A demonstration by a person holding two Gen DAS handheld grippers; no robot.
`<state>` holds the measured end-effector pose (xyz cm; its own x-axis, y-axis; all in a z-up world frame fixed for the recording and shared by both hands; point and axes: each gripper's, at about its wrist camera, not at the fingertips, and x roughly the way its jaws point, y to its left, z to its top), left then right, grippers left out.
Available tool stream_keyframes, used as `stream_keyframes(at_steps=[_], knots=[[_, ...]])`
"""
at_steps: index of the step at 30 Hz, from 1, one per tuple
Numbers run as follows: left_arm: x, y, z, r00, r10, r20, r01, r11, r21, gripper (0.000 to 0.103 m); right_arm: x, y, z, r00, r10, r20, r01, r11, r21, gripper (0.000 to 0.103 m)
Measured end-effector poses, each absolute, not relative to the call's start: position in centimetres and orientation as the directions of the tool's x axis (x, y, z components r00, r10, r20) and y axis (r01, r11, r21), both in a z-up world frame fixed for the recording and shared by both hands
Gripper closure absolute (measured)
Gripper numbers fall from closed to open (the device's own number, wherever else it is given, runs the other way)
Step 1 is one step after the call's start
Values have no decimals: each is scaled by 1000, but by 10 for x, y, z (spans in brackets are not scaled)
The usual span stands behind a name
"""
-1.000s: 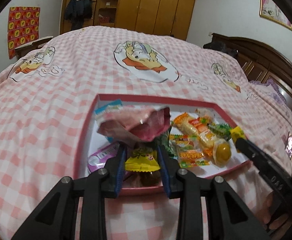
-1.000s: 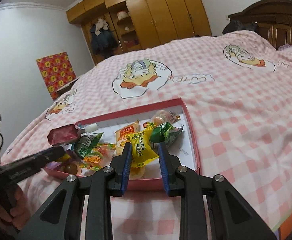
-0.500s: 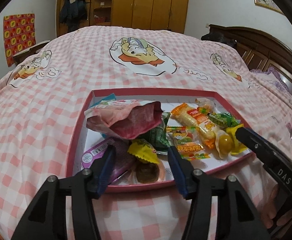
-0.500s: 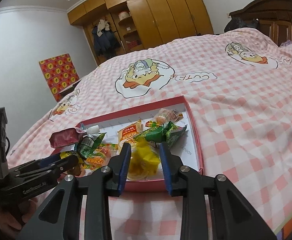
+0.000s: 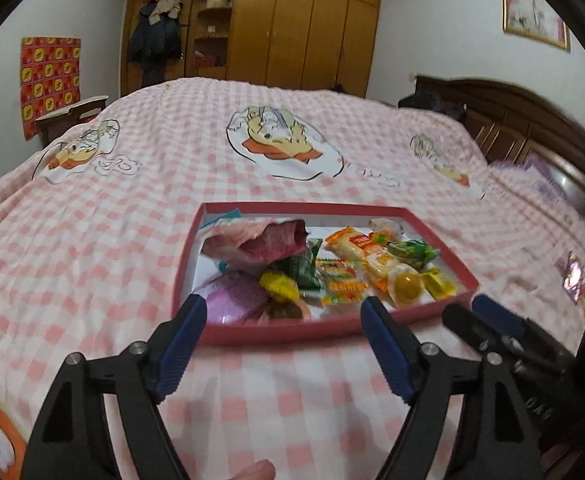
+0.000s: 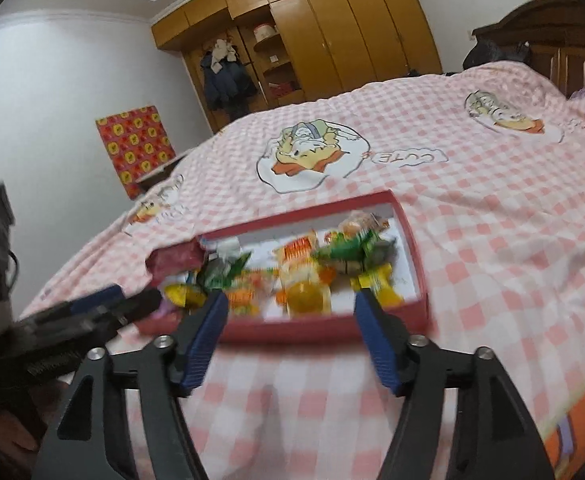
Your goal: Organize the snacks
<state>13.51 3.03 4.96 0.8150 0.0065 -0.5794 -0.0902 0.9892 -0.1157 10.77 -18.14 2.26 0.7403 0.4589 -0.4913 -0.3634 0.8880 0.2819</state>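
**Both grippers spread wide before the snack tray**

The right wrist view was smeared, so the wrappers there were hard to tell apart. The red tray (image 5: pixel 292 332) lay on the pink checked bedspread (image 5: pixel 92 248), its long axis running across the left wrist view, snacks heaped inside. A pinkish pouch (image 5: pixel 260 236) hid part of what lay under it (a purple packet (image 5: pixel 236 300) showed only partly). The orange bar (image 5: pixel 356 248) slanted from far left toward near right. The left gripper (image 5: pixel 282 316) and the right gripper (image 6: pixel 290 312) had just been opening; both stood wide, nothing between their pads, near the tray's front rim.
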Motion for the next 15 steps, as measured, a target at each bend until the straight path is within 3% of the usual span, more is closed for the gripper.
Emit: stream_keyframes(at_steps=[5,15], knots=[[93,28,44,859,67,-508,-121,990,-74,10,66,-174,21,783,392,-482,-364,918,156,24],[81,20,21,855,89,-512,-113,993,-16,10,59,-183,5,786,374,-491,-310,927,209,19]])
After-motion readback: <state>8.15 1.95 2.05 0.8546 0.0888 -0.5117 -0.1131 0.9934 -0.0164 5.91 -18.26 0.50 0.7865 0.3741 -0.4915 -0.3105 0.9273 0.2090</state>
